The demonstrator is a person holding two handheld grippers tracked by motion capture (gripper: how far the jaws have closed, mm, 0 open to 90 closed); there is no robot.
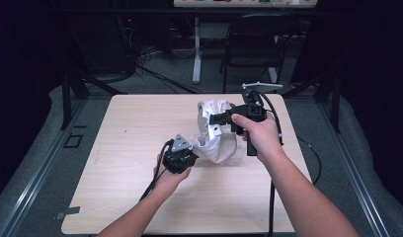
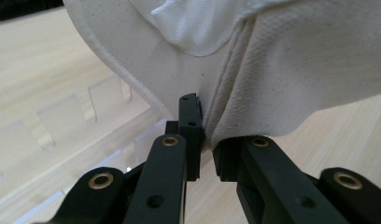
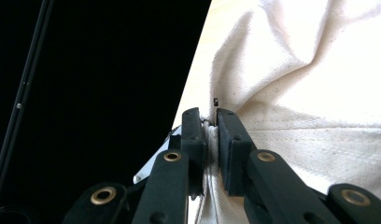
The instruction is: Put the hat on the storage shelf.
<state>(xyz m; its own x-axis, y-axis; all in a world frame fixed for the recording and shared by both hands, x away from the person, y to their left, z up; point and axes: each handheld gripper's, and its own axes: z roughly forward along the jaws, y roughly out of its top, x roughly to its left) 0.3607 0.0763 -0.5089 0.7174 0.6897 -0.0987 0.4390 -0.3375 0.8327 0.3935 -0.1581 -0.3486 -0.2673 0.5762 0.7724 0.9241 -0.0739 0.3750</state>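
Observation:
A cream canvas cloth (image 1: 217,129), bunched up like a bag or cap, lies at the middle right of the wooden table (image 1: 130,148). My left gripper (image 1: 193,149) is shut on its near lower rim. In the left gripper view the jaws (image 2: 205,135) pinch a stitched fold of the cloth (image 2: 296,70). My right gripper (image 1: 213,118) comes in from the right, lying sideways, and is shut on the cloth's upper part. In the right gripper view its jaws (image 3: 209,128) squeeze a seam of the cloth (image 3: 319,93), which is lifted a little off the table.
A clear plastic rack with slots (image 2: 62,121) lies flat on the table next to the cloth, just left of my left gripper's jaws. Behind the table stand a dark chair (image 1: 254,44) and a desk leg (image 1: 196,54). Black cables trail from both grippers.

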